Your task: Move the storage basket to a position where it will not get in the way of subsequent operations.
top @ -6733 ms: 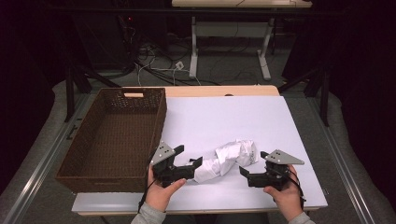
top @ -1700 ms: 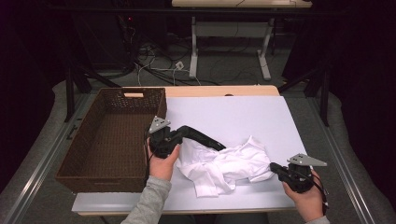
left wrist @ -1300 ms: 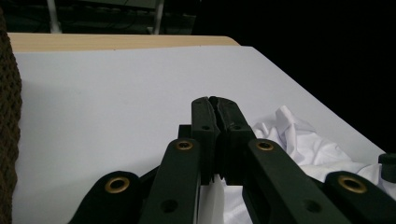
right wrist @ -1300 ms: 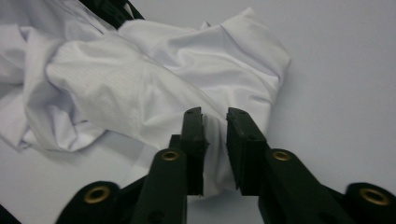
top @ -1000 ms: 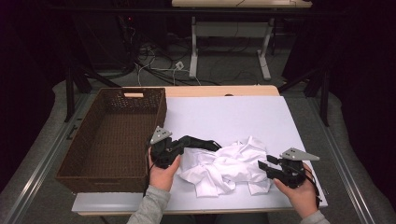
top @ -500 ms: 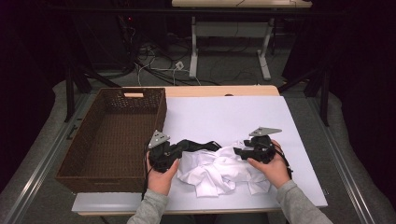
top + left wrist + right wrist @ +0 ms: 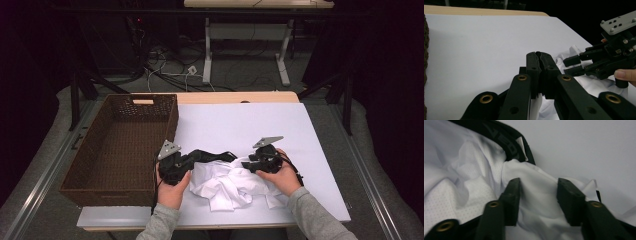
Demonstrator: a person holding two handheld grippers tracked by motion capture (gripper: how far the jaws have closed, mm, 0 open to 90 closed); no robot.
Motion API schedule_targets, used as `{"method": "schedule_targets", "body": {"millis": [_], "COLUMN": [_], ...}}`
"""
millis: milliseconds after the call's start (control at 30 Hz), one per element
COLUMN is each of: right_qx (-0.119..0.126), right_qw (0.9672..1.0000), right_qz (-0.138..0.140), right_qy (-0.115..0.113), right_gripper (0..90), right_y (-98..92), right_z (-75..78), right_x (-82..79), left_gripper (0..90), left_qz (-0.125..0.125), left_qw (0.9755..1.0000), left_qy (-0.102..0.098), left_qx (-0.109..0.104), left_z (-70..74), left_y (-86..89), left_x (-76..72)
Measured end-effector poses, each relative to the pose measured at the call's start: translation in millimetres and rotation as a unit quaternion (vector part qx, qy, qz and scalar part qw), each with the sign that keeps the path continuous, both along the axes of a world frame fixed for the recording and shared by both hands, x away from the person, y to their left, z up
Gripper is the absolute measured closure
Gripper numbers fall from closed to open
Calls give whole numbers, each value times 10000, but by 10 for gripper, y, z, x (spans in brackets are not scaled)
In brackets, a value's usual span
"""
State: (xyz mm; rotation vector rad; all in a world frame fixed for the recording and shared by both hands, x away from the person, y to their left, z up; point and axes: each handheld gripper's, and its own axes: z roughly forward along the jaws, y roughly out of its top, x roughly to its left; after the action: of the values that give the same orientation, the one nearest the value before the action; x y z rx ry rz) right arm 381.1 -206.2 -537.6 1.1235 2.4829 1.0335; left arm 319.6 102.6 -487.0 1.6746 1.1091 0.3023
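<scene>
A crumpled white garment (image 7: 225,186) with a black waistband (image 7: 216,155) lies near the front of the white table (image 7: 250,120). My left gripper (image 7: 194,157) is at the garment's left edge, shut on the waistband; in the left gripper view its jaws (image 7: 540,57) are pressed together above the white cloth (image 7: 594,85). My right gripper (image 7: 246,164) rests on the garment's upper right and points left. It is open, with a fold of white cloth (image 7: 537,195) between its jaws and the waistband (image 7: 506,142) just beyond. It also appears across from the left gripper (image 7: 574,66).
A brown wicker basket (image 7: 172,125) stands along the table's left side, next to my left hand. Bare white tabletop lies behind and to the right of the garment. Beyond the table are desk legs and cables on the floor.
The garment went from a rolled bundle to a spread heap. My right gripper moved from the table's right edge in onto the garment. My left gripper came down with the waistband.
</scene>
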Motion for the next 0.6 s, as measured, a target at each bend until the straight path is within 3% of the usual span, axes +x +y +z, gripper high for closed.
{"method": "schedule_targets", "body": {"millis": [200,267,367,600], "right_qx": [-78,-53,14,121], "right_qw": [9999,10000,9999,9998], "right_qz": [94,64,6,-127], "right_qy": [-42,20,130,-90], "right_gripper": [792,900,900,900], "right_y": [15,-5,-28,-139], "right_z": [2,30,51,159], "right_x": [-33,-44,-51,-137], "left_gripper": [864,864,865,865], "left_qz": [15,22,45,70], "left_qw": [10000,10000,10000,9999], "left_qy": [-1,-3,-15,-86], "left_qx": [4,-8,-25,-53], "left_z": [-6,-3,8,47], "left_y": [4,8,18,24], "left_x": [-1,1,0,-21]}}
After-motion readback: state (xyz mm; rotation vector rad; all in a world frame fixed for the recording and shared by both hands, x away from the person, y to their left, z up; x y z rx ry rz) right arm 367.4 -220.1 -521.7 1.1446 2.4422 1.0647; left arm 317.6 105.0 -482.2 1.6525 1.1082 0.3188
